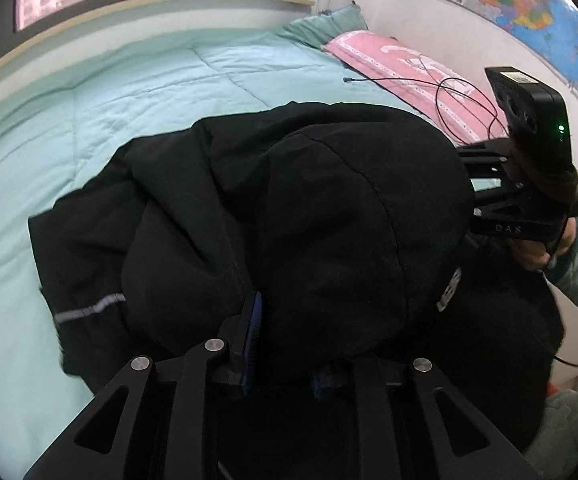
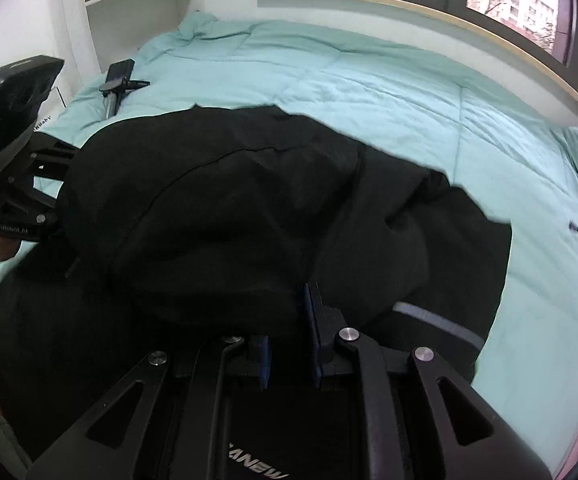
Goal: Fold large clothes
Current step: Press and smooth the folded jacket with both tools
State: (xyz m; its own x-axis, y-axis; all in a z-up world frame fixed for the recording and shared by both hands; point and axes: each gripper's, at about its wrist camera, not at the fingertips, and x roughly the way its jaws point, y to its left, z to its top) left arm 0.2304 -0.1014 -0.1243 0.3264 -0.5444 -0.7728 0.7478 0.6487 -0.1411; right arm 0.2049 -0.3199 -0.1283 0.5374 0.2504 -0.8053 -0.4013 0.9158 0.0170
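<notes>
A large black jacket lies bunched on a teal quilt. A grey reflective stripe marks its lower part. My left gripper is shut on a fold of the jacket, which drapes over its blue pads and hides the tips. In the right wrist view the jacket billows the same way, and my right gripper is shut on its near edge. Each gripper's body shows at the other view's edge, held by a hand: the right one and the left one, both with fingertips hidden behind the cloth.
A pink pillow with a thin black cable lies at the bed's head under a wall map. A black phone-like device rests on the quilt at the far left. A windowsill borders the bed's far side.
</notes>
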